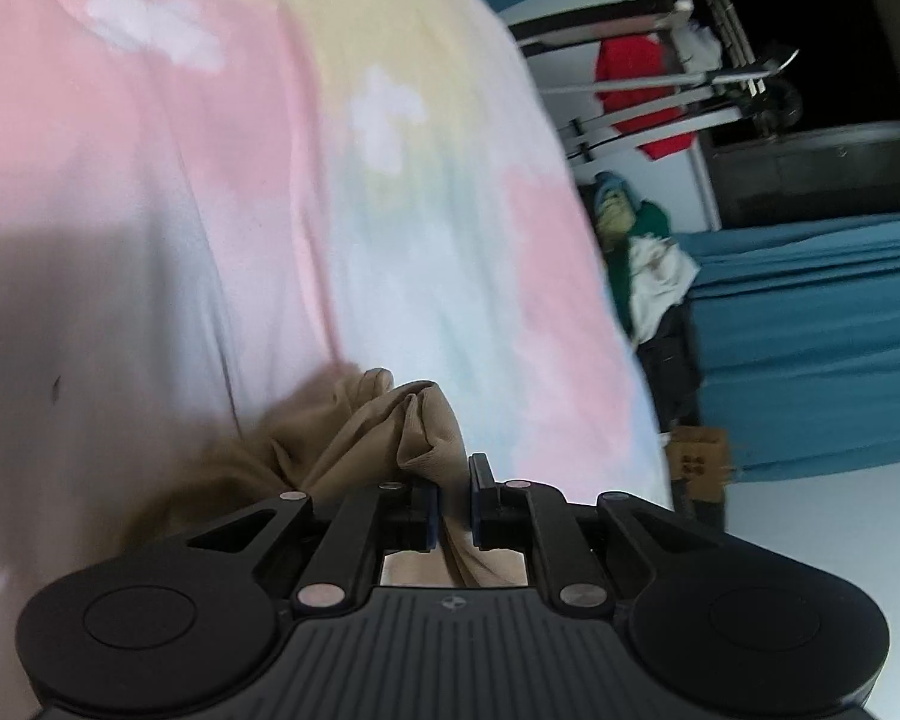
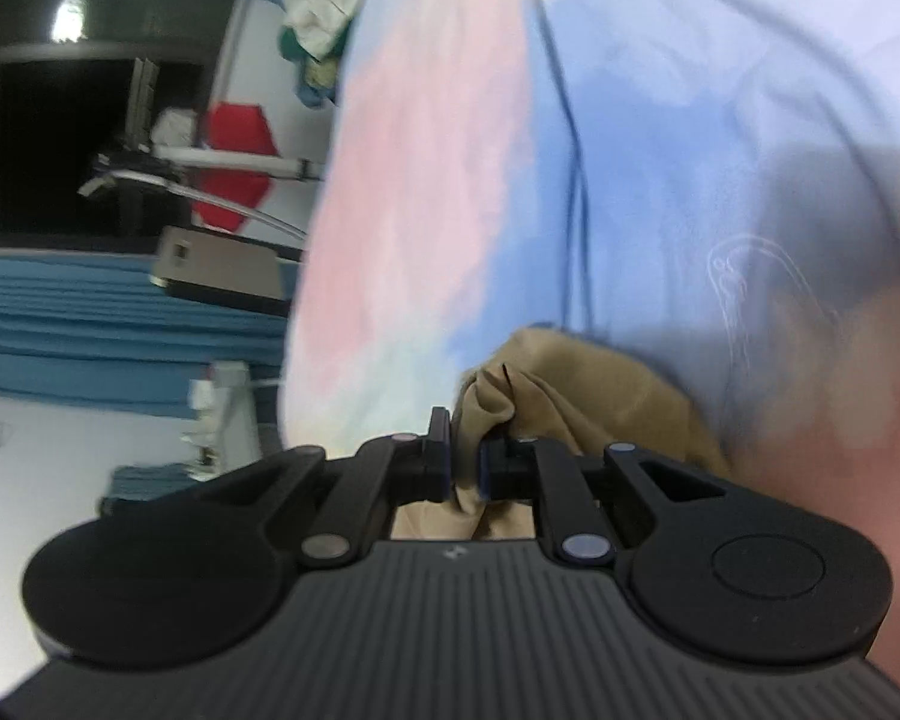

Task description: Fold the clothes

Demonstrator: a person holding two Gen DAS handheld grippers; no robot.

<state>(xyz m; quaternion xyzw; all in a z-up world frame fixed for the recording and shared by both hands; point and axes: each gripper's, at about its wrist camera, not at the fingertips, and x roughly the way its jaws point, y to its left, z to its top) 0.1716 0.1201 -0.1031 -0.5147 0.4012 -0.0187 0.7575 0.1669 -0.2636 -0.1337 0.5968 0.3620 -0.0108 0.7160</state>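
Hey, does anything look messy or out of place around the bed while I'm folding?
Mostly no. Both the left gripper and right gripper pinch the tan garment, bunched rather than flat. A loose clothes heap sits jumbled beside the pastel bedspread.

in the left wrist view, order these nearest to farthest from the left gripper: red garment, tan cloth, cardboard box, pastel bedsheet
1. tan cloth, pinched in the left gripper
2. pastel bedsheet, spread just ahead
3. cardboard box, right, beside the bed
4. red garment, upper right, on the rack
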